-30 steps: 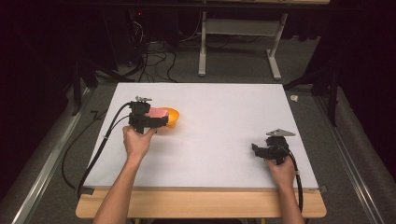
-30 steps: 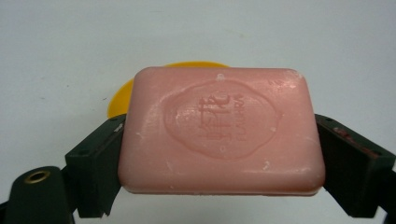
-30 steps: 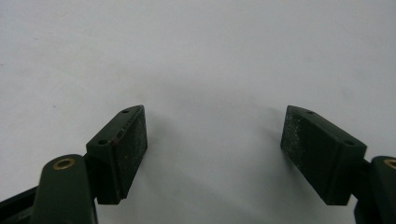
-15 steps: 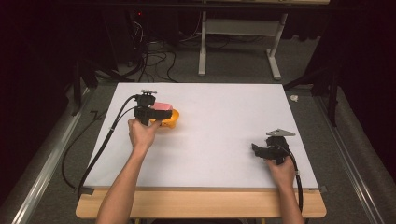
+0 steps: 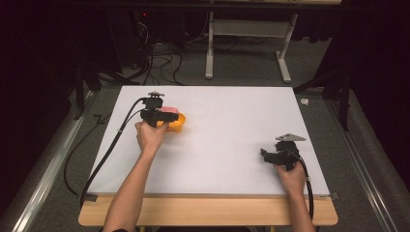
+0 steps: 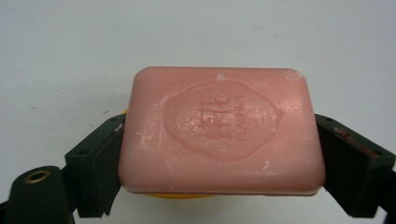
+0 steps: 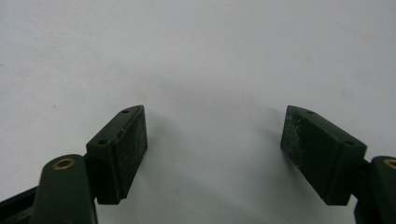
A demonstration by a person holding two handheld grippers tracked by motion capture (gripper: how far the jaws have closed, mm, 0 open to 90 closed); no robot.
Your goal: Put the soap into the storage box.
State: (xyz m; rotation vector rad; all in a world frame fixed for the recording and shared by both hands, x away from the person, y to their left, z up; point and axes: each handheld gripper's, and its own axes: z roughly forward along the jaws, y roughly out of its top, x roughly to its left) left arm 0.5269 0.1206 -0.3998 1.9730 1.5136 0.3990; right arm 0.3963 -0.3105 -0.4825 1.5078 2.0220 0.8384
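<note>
A pink bar of soap [image 6: 222,130] with an embossed seal is clamped between the two jaws of my left gripper [image 6: 219,154]. A sliver of an orange dish [image 6: 177,195] peeks out under the bar. In the high view the left gripper [image 5: 162,116] holds the pink soap [image 5: 169,110] over the orange dish [image 5: 177,123] at the table's left. My right gripper [image 5: 269,155] rests low at the right side of the table. Its jaws stand wide apart over bare white surface, right gripper [image 7: 215,149] holding nothing.
The white tabletop [image 5: 227,125] has a wooden front edge [image 5: 208,212]. A black cable [image 5: 109,154] trails from the left gripper off the table's left side. Dark floor and a table frame [image 5: 246,34] lie beyond the far edge.
The left gripper with the soap has shifted slightly toward the far side and risen a little over the orange dish. The right gripper has stayed in place.
</note>
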